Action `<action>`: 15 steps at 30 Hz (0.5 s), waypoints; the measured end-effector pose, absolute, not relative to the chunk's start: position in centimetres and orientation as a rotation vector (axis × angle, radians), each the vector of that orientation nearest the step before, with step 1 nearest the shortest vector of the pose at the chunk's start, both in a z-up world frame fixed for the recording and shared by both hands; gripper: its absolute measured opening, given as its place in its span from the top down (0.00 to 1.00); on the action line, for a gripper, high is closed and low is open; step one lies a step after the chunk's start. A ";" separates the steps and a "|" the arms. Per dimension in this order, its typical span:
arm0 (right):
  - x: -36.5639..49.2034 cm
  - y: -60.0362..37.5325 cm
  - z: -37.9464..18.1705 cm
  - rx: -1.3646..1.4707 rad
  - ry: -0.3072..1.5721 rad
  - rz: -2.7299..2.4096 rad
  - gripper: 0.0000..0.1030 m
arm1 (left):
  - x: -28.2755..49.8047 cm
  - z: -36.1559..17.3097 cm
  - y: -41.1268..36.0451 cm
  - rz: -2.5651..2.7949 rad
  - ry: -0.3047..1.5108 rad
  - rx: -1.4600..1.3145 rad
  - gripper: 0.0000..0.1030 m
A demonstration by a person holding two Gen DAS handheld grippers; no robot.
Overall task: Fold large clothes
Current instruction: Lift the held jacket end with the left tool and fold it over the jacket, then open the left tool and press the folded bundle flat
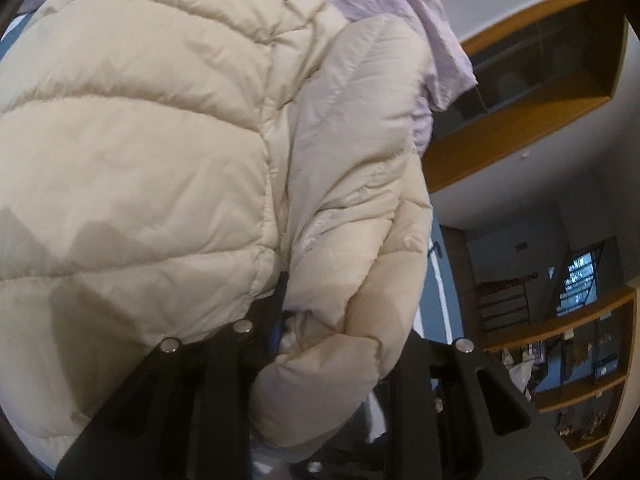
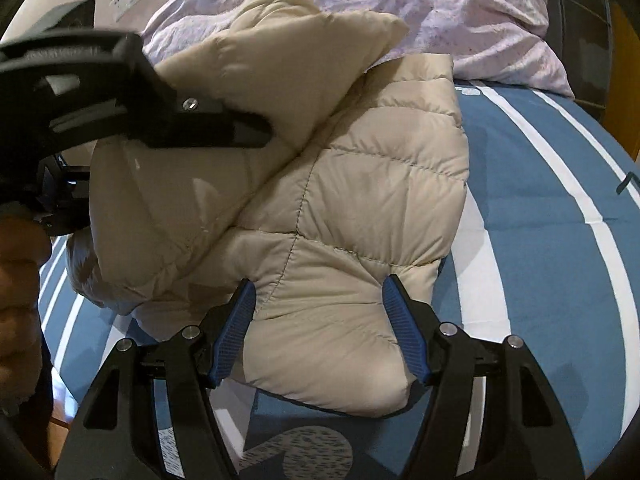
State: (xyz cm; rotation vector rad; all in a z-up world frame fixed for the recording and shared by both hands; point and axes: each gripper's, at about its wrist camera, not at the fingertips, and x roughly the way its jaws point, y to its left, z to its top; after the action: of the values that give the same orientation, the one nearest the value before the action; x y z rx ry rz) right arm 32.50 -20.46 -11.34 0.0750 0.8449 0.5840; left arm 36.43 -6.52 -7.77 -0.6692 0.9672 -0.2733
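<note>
A beige quilted puffer jacket (image 2: 360,200) lies on a blue and white striped bed sheet (image 2: 540,208). My right gripper (image 2: 318,312) is open, its blue-padded fingers either side of the jacket's near edge. My left gripper (image 2: 240,132) comes in from the left in the right wrist view and holds a raised beige fold or sleeve (image 2: 280,64) over the jacket's body. In the left wrist view the jacket (image 1: 180,160) fills the frame, and the left gripper (image 1: 320,320) has a bunched beige fold between its fingers.
A lilac duvet (image 2: 420,4) lies bunched at the far end of the bed, touching the jacket. Wooden shelves (image 1: 560,340) and a window stand to the right in the left wrist view. A person's hand (image 2: 20,280) is at the left edge.
</note>
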 end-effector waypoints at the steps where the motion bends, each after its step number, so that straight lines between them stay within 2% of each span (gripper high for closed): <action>1: 32.5 -20.6 -11.4 0.084 0.845 0.585 0.34 | 36.5 -7.7 -6.9 -0.283 0.969 -0.663 0.75; 4: 32.5 -20.9 -11.4 0.106 0.848 0.590 0.34 | 36.7 -7.5 -7.7 -0.305 0.978 -0.637 0.71; 6: 32.6 -21.2 -11.4 0.123 0.853 0.595 0.34 | 36.5 -7.0 -7.3 -0.308 0.976 -0.622 0.59; 8: 32.6 -21.4 -11.3 0.137 0.857 0.597 0.34 | 36.1 -6.2 -7.0 -0.322 0.968 -0.622 0.37; 15: 32.0 -21.4 -11.2 0.149 0.857 0.565 0.34 | 32.6 -2.3 -3.8 -0.255 0.868 -0.546 0.22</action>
State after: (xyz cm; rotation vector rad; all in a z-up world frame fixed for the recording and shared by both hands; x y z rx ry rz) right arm 32.01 -21.38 -11.20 0.1489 0.8565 0.5649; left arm 32.55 -3.81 -2.25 -0.5457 0.8681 -0.2548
